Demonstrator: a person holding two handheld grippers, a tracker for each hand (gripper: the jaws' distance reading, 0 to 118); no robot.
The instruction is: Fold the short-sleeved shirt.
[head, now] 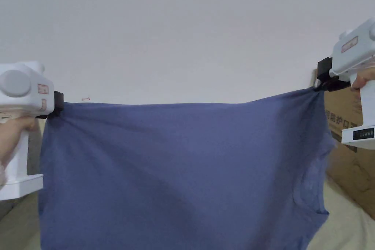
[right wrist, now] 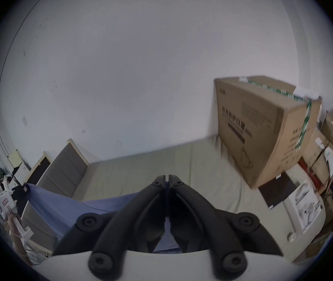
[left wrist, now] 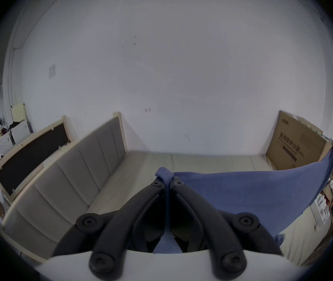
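Both sets of black jaws are clamping blue cloth: the left gripper (left wrist: 166,181) is pinching a small bunched nub of the shirt (head: 175,174) between closed tips, while the right gripper (right wrist: 166,179) is pressing its tips together on fabric that runs down between the jaws. In the head view, the shirt is hanging stretched in the air, the left gripper (head: 56,106) gripping a corner at nine o'clock and the right gripper (head: 322,82) gripping another at two o'clock, above a beige mattress (head: 348,221). The left gripper view is revealing a grey padded headboard (left wrist: 76,169) at eight o'clock. The right gripper view is showing a large cardboard box (right wrist: 263,127) standing on the mattress at three o'clock, before a white wall (right wrist: 131,62).
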